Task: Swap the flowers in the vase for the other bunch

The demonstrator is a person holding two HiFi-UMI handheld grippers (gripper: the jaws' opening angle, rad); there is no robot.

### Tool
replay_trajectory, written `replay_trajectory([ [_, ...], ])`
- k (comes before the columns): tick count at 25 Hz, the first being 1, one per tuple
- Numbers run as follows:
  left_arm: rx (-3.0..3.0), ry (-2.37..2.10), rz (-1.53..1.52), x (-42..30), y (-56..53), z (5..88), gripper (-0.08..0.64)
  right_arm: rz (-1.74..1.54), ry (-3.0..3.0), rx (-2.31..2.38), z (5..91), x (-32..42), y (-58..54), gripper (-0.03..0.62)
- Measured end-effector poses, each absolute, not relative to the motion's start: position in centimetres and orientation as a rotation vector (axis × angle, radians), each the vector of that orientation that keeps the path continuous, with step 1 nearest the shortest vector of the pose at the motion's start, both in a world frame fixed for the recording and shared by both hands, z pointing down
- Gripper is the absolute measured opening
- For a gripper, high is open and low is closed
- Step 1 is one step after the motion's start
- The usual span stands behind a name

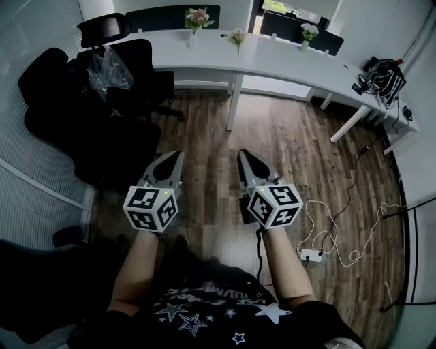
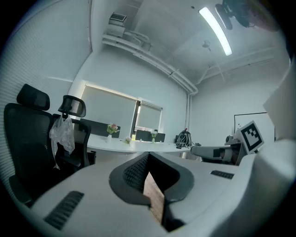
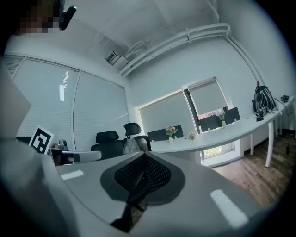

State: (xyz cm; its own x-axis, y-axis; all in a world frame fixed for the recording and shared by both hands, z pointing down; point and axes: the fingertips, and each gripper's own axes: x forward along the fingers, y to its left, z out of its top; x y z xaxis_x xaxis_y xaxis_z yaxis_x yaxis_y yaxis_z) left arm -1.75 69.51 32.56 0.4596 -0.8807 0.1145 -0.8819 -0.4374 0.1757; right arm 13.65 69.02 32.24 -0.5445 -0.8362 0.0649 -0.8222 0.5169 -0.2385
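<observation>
- Two grippers are held out side by side over the wooden floor [image 1: 286, 143], both roughly level. The left gripper [image 1: 172, 163] has its jaws pressed together with nothing between them, and the right gripper [image 1: 251, 163] is the same. Each gripper's own view shows ribbed pads meeting on empty air.
- Three flower bunches sit on the long white desk [image 1: 272, 65] at the far side of the room, well apart from both grippers. A pink bunch [image 1: 197, 17] stands in a white vase [image 1: 192, 39] at far left. A small bunch [image 1: 237, 35] is just right of it. A pale bunch [image 1: 310, 31] stands further right.
- From here I cannot tell which bunch is the spare, nor whether the small bunch stands in a holder of its own.
- The step in hand looks like the approach, and nothing of the swap is yet done.
- To do it well, close in on the desk squarely, keeping right of the black office chairs [image 1: 102, 102] and the plastic bag [image 1: 109, 68] hung on one.
- Mind the white cable [image 1: 340, 232] trailing on the floor at near right.
- Spread the jaws before reaching in, not at the petals.
- Pinch the stems low, near the vase mouth, and lift straight up. The other gripper should steady the vase, since a narrow vase is likely to tip.
</observation>
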Motion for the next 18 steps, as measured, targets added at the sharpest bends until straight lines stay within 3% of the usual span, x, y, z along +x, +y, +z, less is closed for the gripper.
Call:
replay_trajectory([
  [18,2.492,-1.485,-0.009,0.3,71.6,32.8,0.008,-0.436,2.652,-1.326,32.1,14.9,71.6,0.002],
])
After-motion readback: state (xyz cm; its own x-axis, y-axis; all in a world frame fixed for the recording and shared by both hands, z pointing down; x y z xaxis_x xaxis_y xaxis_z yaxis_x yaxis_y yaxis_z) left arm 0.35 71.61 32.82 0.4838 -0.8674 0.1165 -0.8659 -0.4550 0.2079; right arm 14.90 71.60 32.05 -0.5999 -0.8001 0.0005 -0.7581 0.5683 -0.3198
